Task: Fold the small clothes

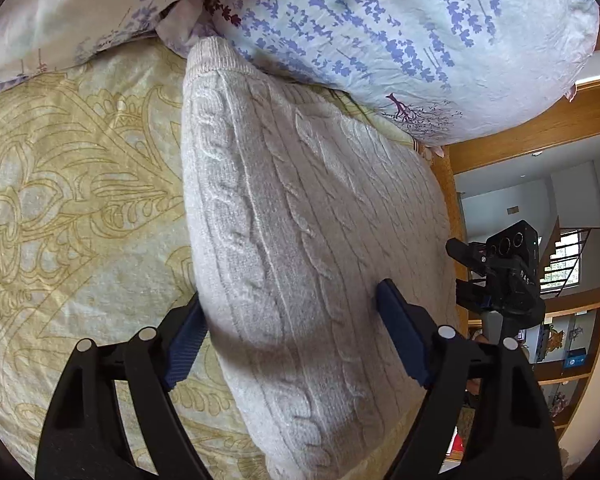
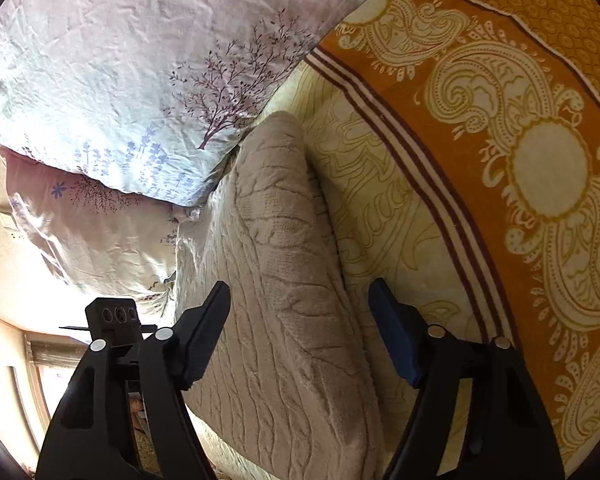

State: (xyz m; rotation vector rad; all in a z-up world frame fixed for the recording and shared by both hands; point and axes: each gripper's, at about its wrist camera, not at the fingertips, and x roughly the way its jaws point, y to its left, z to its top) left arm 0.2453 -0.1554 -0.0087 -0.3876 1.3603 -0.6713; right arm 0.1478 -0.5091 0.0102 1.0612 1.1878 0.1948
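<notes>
A cream cable-knit sweater (image 1: pixel 300 216) lies folded in a long band on the yellow patterned bedspread (image 1: pixel 68 200). My left gripper (image 1: pixel 288 300) is open, its blue-padded fingers straddling the sweater's near end. The same sweater shows in the right wrist view (image 2: pixel 284 280), running from the pillows toward the camera. My right gripper (image 2: pixel 300 300) is open, with its fingers on either side of the sweater's folded edge. The right gripper's body also shows in the left wrist view (image 1: pixel 504 276), past the sweater's right edge. The left gripper's body shows in the right wrist view (image 2: pixel 114 322).
Floral pillows (image 1: pixel 380 32) lie against the sweater's far end; they also show in the right wrist view (image 2: pixel 120 80). An orange paisley blanket border (image 2: pixel 520 160) runs along the right. A wooden bed frame (image 1: pixel 540 128) and shelves (image 1: pixel 572 344) stand beyond the bed.
</notes>
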